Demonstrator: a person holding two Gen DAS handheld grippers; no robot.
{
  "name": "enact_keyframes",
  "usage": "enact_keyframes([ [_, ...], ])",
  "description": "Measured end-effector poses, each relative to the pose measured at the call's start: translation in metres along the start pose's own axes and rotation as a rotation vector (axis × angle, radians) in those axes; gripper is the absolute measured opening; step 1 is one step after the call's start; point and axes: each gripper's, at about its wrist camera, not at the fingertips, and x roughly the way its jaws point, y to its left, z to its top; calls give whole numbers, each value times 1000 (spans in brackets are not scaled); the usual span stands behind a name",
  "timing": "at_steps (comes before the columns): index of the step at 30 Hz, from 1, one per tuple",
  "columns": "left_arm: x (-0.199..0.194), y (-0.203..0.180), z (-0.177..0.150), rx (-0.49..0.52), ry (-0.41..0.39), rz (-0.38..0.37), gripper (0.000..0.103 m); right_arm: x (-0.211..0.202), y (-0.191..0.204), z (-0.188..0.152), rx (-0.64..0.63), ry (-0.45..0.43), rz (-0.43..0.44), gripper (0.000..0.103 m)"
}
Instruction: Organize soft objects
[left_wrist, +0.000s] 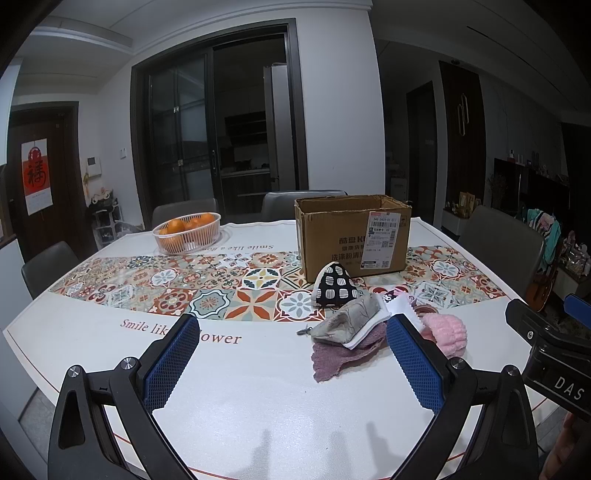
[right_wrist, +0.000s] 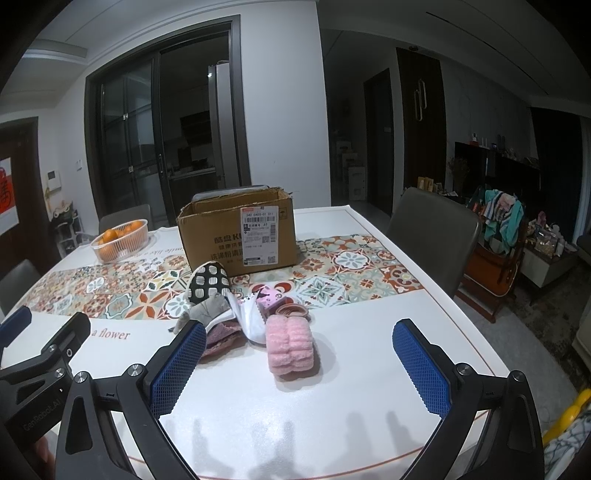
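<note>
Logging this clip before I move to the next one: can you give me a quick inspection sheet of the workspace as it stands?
Surface: table with white cloth and patterned tile band, printed lettering.
Job's things: pile of soft items in front of the open cardboard box: pink fluffy roll, black-and-white patterned pouch, grey pouch, purple knitted cloth, white printed bag. None seen in the box; its inside is hidden.
Clutter: basket of oranges.
Grippers: left gripper open, empty; right gripper open, empty, above the table.
Cables: nothing seen.
Surroundings: chairs, dark glass doors, cluttered shelves on the right.
</note>
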Motion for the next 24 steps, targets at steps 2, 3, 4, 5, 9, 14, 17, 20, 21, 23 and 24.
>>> enact_keyframes([
  [2,0,0,0,0,-1,1,103,0,0,0,-1,0,-1,103],
  [3,0,0,0,0,-1,1,103,0,0,0,0,0,0,103],
  [4,1,0,0,0,0,1,103,0,0,1,-1,1,0,103],
  [5,1,0,0,0,0,0,103,0,0,1,-1,1,0,103],
  [9,1,0,0,-1,1,0,103,0,0,1,-1,1,0,103],
  [14,0,-1,-1,-2,4,-5,103,0,0,1,0,2,-2,103],
  [17,4,-2,-4,2,12,-18,103,1,1,0,0,4,-1,103],
  [20,9,-2,-5,5,21,-33,103,5,2,-4,2,15,2,103],
  [21,11,-3,-6,7,22,-35,103,7,2,-4,1,18,3,103],
  [23,17,-1,-6,11,26,-40,103,13,4,-8,-2,25,2,103],
  [24,20,-1,-6,13,28,-43,103,15,4,-9,-2,28,1,103],
])
